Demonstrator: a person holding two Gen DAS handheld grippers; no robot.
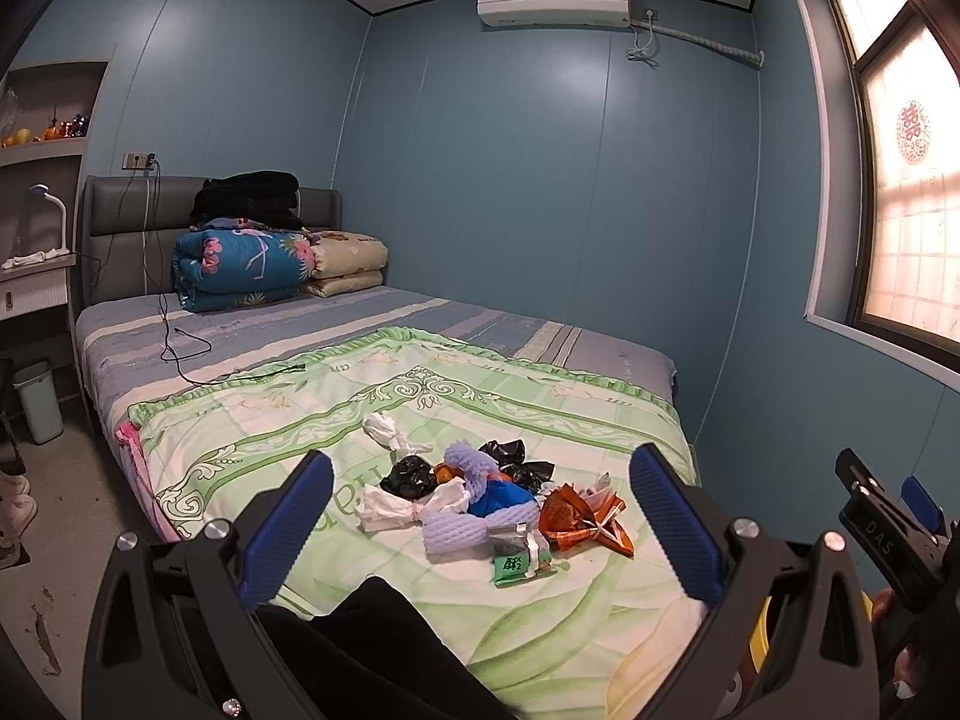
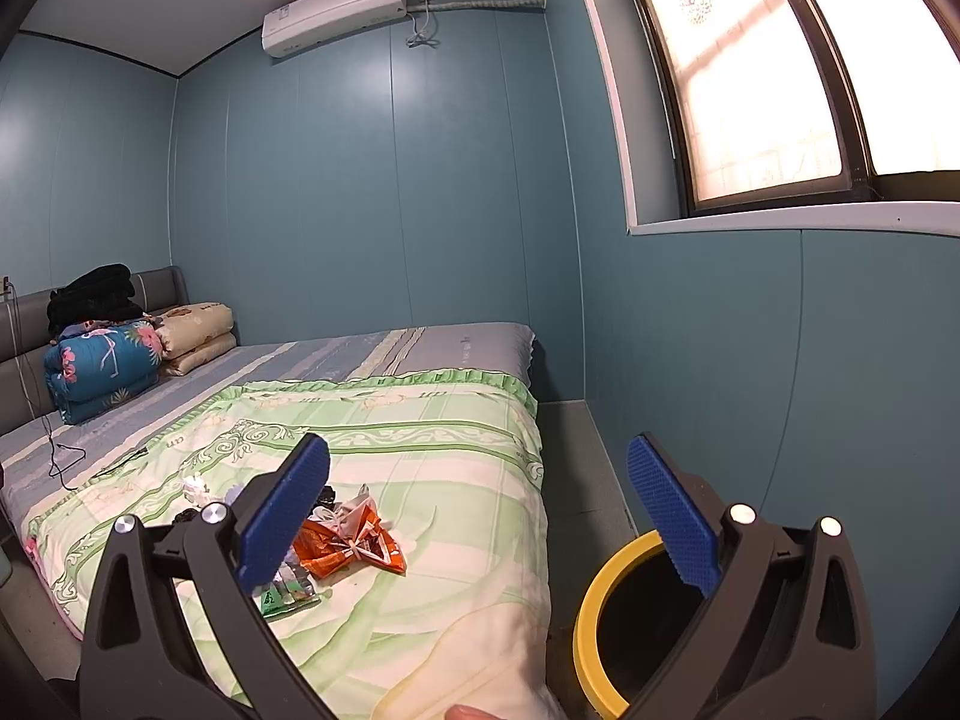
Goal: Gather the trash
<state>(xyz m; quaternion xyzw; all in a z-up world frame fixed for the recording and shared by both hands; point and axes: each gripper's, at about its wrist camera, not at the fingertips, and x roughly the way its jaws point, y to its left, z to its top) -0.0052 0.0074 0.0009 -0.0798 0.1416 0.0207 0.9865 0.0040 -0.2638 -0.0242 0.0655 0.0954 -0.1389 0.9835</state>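
Trash pile (image 1: 480, 498) seen uncollected on green quilt (image 1: 252, 438); yellow-rimmed bin (image 2: 591, 606) waits beside bed; left gripper (image 1: 480, 516) and right gripper (image 2: 480, 516) both spread wide, nothing grasped; whole task judged left

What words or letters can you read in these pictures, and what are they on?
"DAS": on the right gripper, seen from the left wrist.
Red double-happiness paper-cut: on the window.
Green packet: white character, too blurred to read.
Air conditioner label: too small.
Green quilt lettering: partly hidden, unreadable.

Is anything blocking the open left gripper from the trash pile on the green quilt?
Nothing visible does: the left gripper is open, with bare green quilt around the pile of crumpled bags and wrappers ahead of it.
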